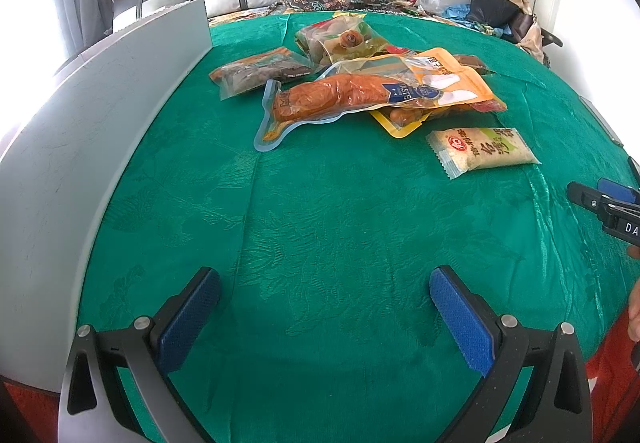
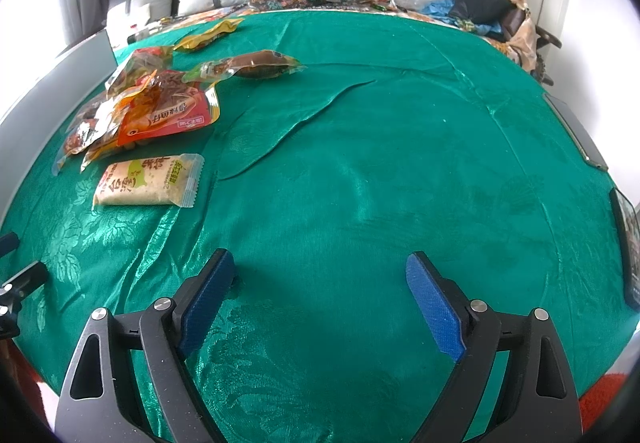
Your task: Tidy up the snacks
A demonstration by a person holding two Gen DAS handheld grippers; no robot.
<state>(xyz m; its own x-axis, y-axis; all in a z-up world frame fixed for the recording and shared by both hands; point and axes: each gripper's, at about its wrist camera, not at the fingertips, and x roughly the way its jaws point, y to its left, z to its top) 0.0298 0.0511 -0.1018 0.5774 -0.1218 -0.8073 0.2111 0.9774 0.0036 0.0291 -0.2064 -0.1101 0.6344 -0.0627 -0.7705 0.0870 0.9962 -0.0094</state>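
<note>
I hold my left gripper (image 1: 324,307) and right gripper (image 2: 320,293) low over the green cloth (image 1: 320,211), jaws wide, both empty. Beyond them, the snack pile (image 1: 360,83) lies mid-cloth, rice cracker (image 1: 482,151) nearest.

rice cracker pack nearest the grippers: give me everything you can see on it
The rice cracker pack is a flat, sealed pillow pouch of clear plastic with crimped, serrated ends. Pale, grainy contents show through, under a green panel with Chinese characters and a small red round logo. It lies flat on the green cloth, alone, just in front of the snack pile; whether it touches the pile is unclear. No gripper touches it.
</note>
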